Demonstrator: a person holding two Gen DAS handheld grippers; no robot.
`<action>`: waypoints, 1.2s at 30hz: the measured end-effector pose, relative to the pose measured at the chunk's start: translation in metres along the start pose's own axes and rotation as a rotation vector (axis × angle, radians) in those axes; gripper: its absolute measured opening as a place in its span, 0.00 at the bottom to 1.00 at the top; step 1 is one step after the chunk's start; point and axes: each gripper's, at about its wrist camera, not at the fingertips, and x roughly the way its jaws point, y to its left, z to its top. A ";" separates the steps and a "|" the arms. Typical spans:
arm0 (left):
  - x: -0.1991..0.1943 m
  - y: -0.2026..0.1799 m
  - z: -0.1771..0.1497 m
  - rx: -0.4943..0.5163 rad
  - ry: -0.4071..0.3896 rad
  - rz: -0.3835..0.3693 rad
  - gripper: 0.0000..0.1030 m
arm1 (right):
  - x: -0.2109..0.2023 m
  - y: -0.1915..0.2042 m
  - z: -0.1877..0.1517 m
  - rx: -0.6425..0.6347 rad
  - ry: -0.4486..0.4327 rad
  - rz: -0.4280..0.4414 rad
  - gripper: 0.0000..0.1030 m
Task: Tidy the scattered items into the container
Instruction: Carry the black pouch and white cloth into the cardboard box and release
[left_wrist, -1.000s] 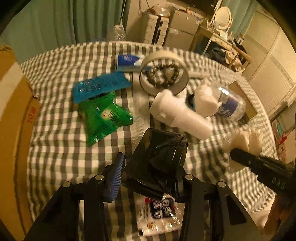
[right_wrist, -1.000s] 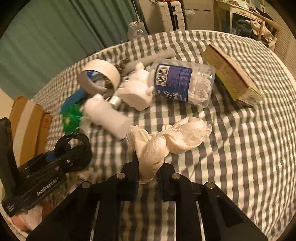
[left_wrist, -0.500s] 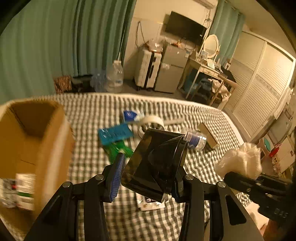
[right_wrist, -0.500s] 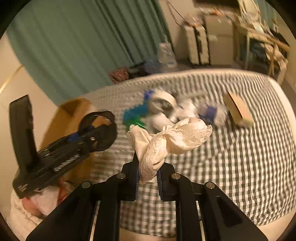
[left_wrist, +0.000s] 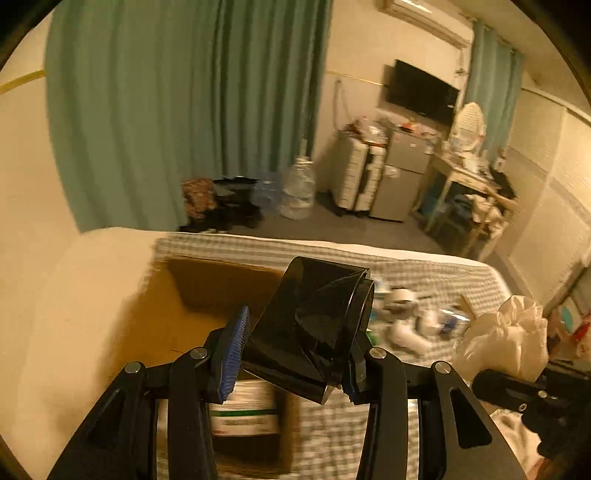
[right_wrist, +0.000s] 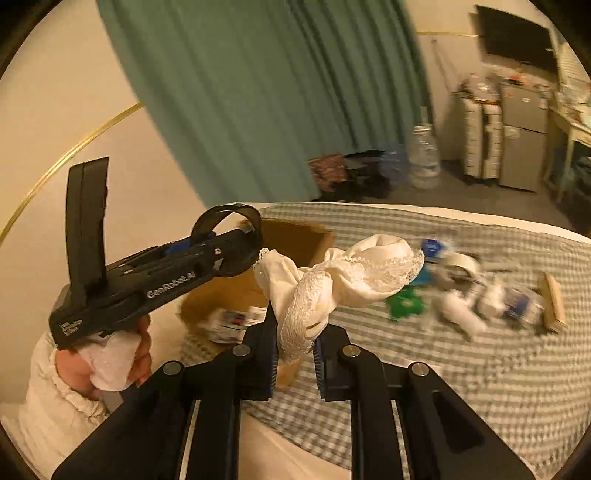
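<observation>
The cardboard box (left_wrist: 207, 295) stands open at the left end of the gingham-covered bed (right_wrist: 461, 369); inside it lies a white packet with a green stripe (left_wrist: 243, 410), and in the right wrist view a printed packet (right_wrist: 231, 325) shows on its floor. The left gripper (left_wrist: 291, 354) is clamped on a black plastic scoop (left_wrist: 314, 325), held in the air above the box's near right part. The right gripper (right_wrist: 293, 354) is closed on a cream lace cloth (right_wrist: 340, 280), raised over the bed just right of the box. Farther right on the bed lie the remaining items, blurred: a tape roll (right_wrist: 460, 264), a green packet (right_wrist: 406, 304), a white bottle (right_wrist: 461, 317) and a tan box (right_wrist: 552, 302).
</observation>
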 end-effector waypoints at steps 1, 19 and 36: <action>0.004 0.012 0.000 -0.006 0.004 0.023 0.43 | 0.013 0.010 0.004 -0.013 0.012 0.003 0.15; 0.146 0.127 -0.058 -0.106 0.178 0.046 0.56 | 0.233 0.022 0.032 -0.009 0.298 0.074 0.17; 0.066 0.078 -0.032 -0.032 0.048 0.072 0.93 | 0.154 -0.006 0.061 0.039 0.139 -0.068 0.74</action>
